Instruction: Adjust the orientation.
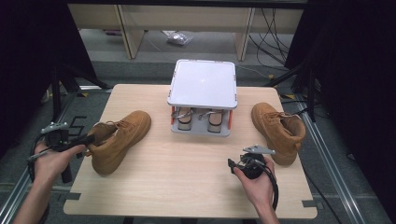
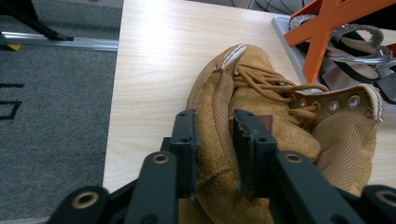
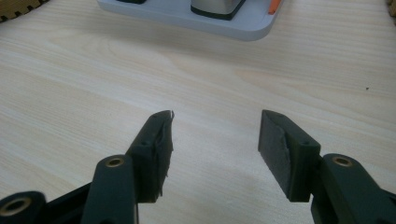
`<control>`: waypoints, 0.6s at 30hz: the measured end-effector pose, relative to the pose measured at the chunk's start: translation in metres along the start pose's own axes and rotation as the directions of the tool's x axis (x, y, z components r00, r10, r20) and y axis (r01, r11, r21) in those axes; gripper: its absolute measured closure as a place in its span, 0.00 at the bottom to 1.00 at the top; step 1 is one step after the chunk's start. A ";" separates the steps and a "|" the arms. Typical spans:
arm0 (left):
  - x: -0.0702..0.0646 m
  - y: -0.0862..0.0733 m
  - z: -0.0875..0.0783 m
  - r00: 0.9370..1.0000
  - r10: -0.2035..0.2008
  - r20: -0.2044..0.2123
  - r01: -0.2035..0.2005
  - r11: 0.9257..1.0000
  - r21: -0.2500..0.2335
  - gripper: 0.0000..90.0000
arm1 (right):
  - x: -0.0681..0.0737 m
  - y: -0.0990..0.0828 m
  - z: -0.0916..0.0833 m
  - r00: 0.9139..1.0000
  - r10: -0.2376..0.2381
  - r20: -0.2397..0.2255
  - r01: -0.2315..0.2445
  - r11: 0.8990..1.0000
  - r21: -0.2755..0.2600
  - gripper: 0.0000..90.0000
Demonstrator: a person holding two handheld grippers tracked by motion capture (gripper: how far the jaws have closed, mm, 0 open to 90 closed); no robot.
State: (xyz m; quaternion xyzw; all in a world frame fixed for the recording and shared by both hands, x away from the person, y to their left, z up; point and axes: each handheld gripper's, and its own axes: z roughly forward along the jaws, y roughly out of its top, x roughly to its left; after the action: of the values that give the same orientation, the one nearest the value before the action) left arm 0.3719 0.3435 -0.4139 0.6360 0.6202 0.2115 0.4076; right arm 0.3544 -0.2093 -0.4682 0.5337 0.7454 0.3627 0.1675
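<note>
so the left tool [image 2: 214,140] has its jaws clamped on the collar of the left boot [image 1: 119,140], which sits on the left side of the worktop [image 1: 187,177] near the shoe rack [image 1: 201,100]. looks like the grab step, and next is probably a lift without the suede slipping. right tool [image 3: 214,140] hovers low over bare wood, jaws wide and holding nothing, with the right boot [image 1: 278,130] just beside it.

text: a black "5"-like mark is showing on the grey floor mat [image 1: 78,122] left of the table | boot tab [image 2: 265,122]: nothing is reading clearly | rack, grippers: no lettering is showing
</note>
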 end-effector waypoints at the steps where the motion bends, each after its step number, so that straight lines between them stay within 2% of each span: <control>1: -0.001 0.001 0.000 1.000 0.000 -0.004 0.000 1.000 0.005 0.81 | 0.000 0.000 0.000 1.000 0.003 0.000 -0.003 1.000 0.000 0.51; 5: -0.007 0.003 -0.003 1.000 -0.001 -0.015 0.002 0.999 0.037 0.83 | 0.001 0.000 -0.001 1.000 0.011 0.009 -0.011 1.000 0.009 0.51; 6: -0.009 0.004 -0.002 1.000 -0.013 -0.012 0.014 0.999 0.039 0.83 | 0.000 0.000 0.000 1.000 0.012 0.014 -0.012 1.000 0.002 0.51; 7: -0.011 0.004 -0.003 1.000 -0.025 -0.004 0.025 0.999 0.046 0.84 | 0.003 0.000 -0.001 0.999 0.049 0.016 -0.049 0.999 0.005 0.51; 8: -0.014 0.005 -0.003 0.999 -0.039 0.002 0.039 0.998 0.043 0.84 | 0.000 0.001 0.000 1.000 0.019 0.019 -0.019 1.000 -0.004 0.51; 9: -0.016 0.006 -0.005 0.999 -0.036 0.004 0.036 0.997 0.063 0.84 | -0.002 0.001 -0.001 1.000 0.005 0.003 -0.005 1.000 -0.005 0.51; 11: -0.023 0.008 -0.006 1.000 -0.018 0.016 0.017 0.997 0.078 0.84 | -0.002 0.002 -0.001 1.000 0.009 0.006 -0.009 1.000 -0.007 0.51; 12: -0.027 0.008 -0.007 1.000 -0.023 0.015 0.021 0.997 0.078 0.84 | -0.003 0.002 -0.001 1.000 0.011 0.000 -0.011 1.000 -0.009 0.51; 13: -0.029 0.008 -0.008 1.000 -0.002 0.027 0.000 0.996 0.093 0.83 | -0.003 0.002 -0.001 1.000 0.012 -0.003 -0.012 1.000 -0.010 0.51; 15: -0.037 0.007 -0.009 0.999 -0.012 0.036 0.008 0.994 0.105 0.82 | -0.003 0.001 -0.001 1.000 0.009 0.003 -0.009 1.000 -0.006 0.51; 16: -0.039 0.007 -0.010 0.999 0.007 0.050 -0.013 0.991 0.130 0.82 | -0.002 0.001 -0.002 1.000 0.018 0.003 -0.018 1.000 -0.004 0.51; 17: -0.043 0.005 -0.010 0.998 -0.003 0.062 -0.005 0.991 0.133 0.81 | -0.003 0.001 -0.001 1.000 0.017 0.011 -0.017 1.000 -0.006 0.51; 18: -0.045 0.003 -0.011 0.997 0.002 0.076 -0.014 0.989 0.147 0.80 | -0.003 0.001 -0.002 1.000 0.013 0.026 -0.013 1.000 0.001 0.51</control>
State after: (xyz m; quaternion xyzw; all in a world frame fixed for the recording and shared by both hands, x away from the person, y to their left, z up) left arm 0.3592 0.3031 -0.3947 0.6746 0.6156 0.1422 0.3818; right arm 0.3553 -0.2126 -0.4669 0.5433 0.7398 0.3563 0.1747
